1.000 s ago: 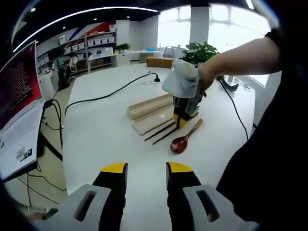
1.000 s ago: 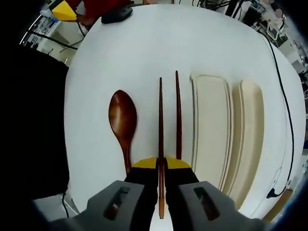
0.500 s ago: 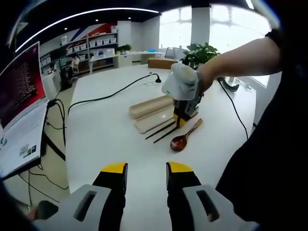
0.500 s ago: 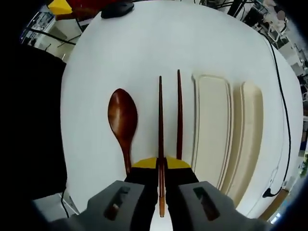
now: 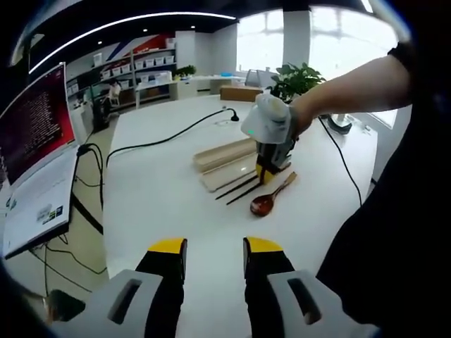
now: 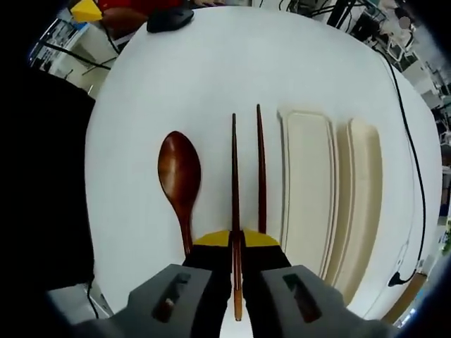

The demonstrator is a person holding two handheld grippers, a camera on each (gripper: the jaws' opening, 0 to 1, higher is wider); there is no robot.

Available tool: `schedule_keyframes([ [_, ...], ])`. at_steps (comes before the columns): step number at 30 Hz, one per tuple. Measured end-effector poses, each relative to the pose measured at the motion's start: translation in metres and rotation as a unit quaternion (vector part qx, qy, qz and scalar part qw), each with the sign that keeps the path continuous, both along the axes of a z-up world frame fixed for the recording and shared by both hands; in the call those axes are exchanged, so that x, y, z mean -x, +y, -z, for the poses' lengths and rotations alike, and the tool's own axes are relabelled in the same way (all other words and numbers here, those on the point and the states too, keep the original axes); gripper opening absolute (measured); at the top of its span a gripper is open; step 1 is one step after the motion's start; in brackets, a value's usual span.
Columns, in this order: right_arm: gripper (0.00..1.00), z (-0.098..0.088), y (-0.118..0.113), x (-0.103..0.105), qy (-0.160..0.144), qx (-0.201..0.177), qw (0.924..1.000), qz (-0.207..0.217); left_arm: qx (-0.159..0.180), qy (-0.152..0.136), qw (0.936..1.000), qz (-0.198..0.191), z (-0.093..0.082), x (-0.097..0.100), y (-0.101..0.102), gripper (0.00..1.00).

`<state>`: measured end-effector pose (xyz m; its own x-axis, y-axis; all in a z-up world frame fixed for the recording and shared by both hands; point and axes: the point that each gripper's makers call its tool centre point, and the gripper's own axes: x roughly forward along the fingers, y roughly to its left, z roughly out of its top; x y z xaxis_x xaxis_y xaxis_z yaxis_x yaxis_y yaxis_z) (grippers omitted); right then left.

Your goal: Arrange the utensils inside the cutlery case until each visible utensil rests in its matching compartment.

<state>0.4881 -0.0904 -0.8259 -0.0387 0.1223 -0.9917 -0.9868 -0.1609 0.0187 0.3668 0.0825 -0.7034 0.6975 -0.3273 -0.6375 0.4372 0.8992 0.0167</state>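
Observation:
In the right gripper view my right gripper [image 6: 236, 239] is shut on a dark wooden chopstick [image 6: 235, 169] that points straight ahead over the white table. A second chopstick [image 6: 260, 169] lies just right of it. A brown wooden spoon [image 6: 179, 176] lies to the left, bowl away from me. The beige cutlery case [image 6: 308, 190] and its lid [image 6: 363, 204] lie to the right. In the left gripper view my left gripper [image 5: 215, 248] hangs open above the table's near edge, well short of the spoon [image 5: 268, 200], the chopsticks [image 5: 241, 190] and the case [image 5: 225, 155]. The right gripper [image 5: 269, 171] stands over them there.
A black cable [image 5: 162, 137] runs across the white table [image 5: 162, 204] behind the case. A monitor [image 5: 32, 120] stands off the table's left side. A person's arm [image 5: 352, 84] reaches in from the right. A dark mouse-like object [image 6: 169, 19] lies at the table's far end.
Both views have shifted slightly with the hands. The right gripper stays shut on the same chopstick; the spoon, second chopstick and case lie as before.

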Motion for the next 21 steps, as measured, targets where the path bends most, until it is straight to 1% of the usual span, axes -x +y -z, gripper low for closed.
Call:
schedule_keyframes([
  [2,0.0,0.0,0.0,0.0,0.0,-0.004,1.0,-0.009,0.001,0.001,1.0,0.001,0.0,0.002,-0.001,0.32],
  [6,0.0,0.0,0.0,0.0,0.004,-0.007,1.0,0.0,0.008,0.013,0.9998,0.013,0.008,0.007,-0.009,0.34],
  [7,0.0,0.0,0.0,0.0,0.004,-0.008,1.0,0.0,0.004,0.012,0.9998,0.014,0.01,0.007,-0.011,0.36],
  [9,0.0,0.0,0.001,0.0,0.005,-0.008,1.0,-0.001,0.0,0.019,0.9995,0.024,0.013,0.01,-0.016,0.35],
  [10,0.0,0.0,0.0,0.0,0.007,-0.008,0.9999,0.002,0.002,0.026,0.9993,0.026,0.016,0.012,-0.017,0.35],
  [12,0.0,0.0,0.001,0.0,0.01,-0.005,0.9999,0.003,-0.001,0.031,0.9991,0.03,0.02,0.014,-0.018,0.35],
  [21,0.0,0.0,0.001,0.0,0.01,0.005,0.9999,0.0,0.004,0.039,0.9987,0.032,0.025,0.018,-0.021,0.34],
])
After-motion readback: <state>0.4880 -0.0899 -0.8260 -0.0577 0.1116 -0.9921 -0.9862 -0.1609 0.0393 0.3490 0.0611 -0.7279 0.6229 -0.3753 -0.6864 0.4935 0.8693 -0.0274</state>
